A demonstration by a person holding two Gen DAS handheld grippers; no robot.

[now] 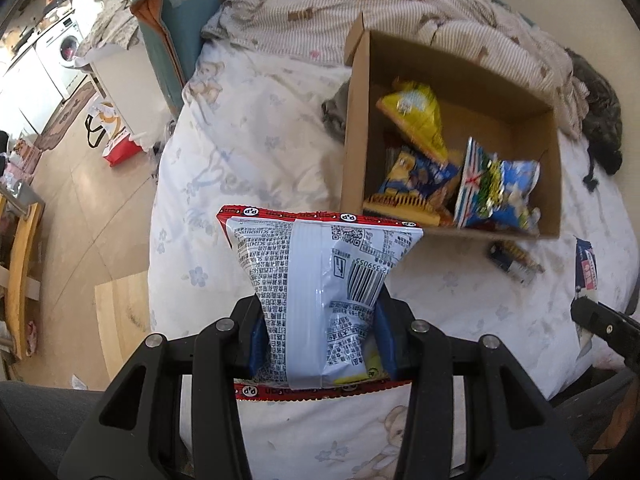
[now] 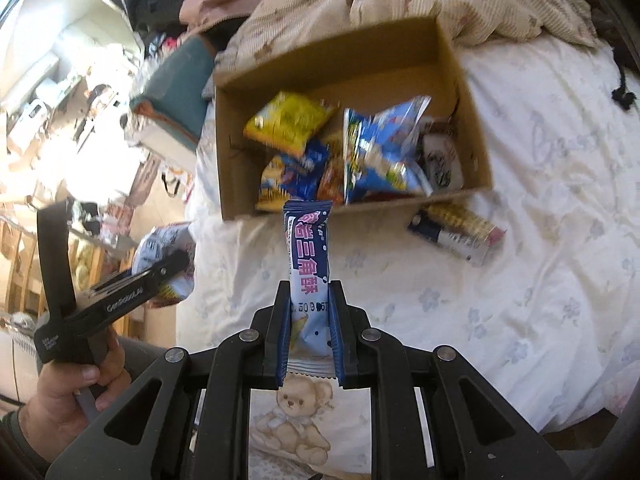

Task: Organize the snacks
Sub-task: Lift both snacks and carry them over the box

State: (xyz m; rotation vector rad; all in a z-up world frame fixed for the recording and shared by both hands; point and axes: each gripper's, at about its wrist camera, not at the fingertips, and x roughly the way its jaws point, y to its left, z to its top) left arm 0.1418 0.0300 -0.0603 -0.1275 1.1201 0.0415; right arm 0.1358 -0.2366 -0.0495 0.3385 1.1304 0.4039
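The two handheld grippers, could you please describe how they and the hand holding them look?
Both the left gripper and the right gripper are matte black linkage frames with triangular cut-outs and round silver pivot pins, ending in blue finger pads. In the right wrist view, the left gripper's black handle carries small white lettering, too blurred to read. The hand gripping it is bare, with a dark cuff at the wrist.

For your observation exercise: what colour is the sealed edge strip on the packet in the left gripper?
Red, with small white logos, on the white packet; clearest in the left wrist view.
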